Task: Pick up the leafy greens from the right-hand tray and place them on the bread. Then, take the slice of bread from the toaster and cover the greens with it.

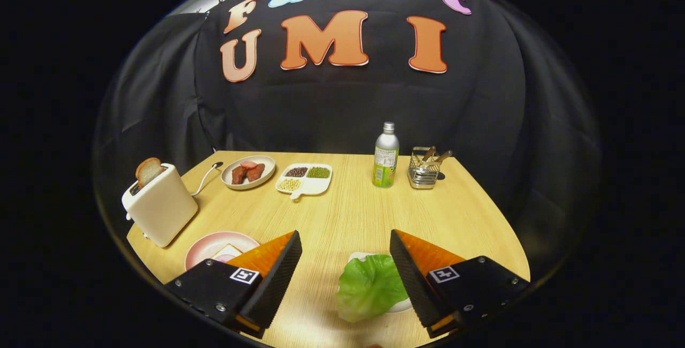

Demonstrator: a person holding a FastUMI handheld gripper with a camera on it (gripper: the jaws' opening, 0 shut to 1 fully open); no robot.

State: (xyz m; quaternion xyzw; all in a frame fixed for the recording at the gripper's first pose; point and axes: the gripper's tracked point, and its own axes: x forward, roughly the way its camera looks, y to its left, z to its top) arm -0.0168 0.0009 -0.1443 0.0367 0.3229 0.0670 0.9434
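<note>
We are holding the gripper (pixel 345 245) with its fingers spread wide apart, grasping nothing. The leafy greens (pixel 370 287) are lying between the fingers, close against the inner face of the right one and well apart from the left, so we are judging that the coming move calls for a slight shift rightward to centre the leaf before closing. The leaf is resting on its white tray (pixel 402 305), spilling over the near rim onto the table (pixel 342 214). Beyond the left finger we are seeing the pink plate (pixel 206 246) carrying the bread (pixel 227 253). Farther off, the toaster (pixel 160 206) is holding the second slice (pixel 148 170) upright.
</note>
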